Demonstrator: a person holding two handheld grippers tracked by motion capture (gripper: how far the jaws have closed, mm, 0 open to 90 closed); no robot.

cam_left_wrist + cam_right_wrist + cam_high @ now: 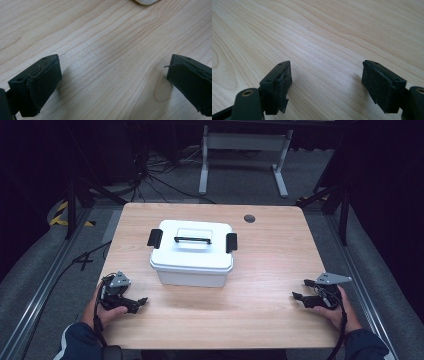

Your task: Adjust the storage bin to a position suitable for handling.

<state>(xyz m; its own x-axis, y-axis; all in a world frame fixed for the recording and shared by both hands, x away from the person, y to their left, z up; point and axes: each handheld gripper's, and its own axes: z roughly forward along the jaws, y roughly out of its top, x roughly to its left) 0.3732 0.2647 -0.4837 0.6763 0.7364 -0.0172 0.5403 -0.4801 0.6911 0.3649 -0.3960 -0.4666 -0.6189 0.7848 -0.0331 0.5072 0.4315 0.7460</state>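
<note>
Jaws of both grippers spread wide, nothing between: left gripper at near-left of surface, right gripper at near-right, both low over wood. White lidded box at centre, well apart from both. Likely rigid plastic, light if empty, smooth sides slippery. Best holds: black top handle or side latches. Wooden surface bare, grommet hole at far edge. Room dark, cables on floor.

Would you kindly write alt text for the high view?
A white lidded box with black latches sits mid-table. The left gripper and right gripper, each hand-held and open, rest near the table's front corners.
</note>
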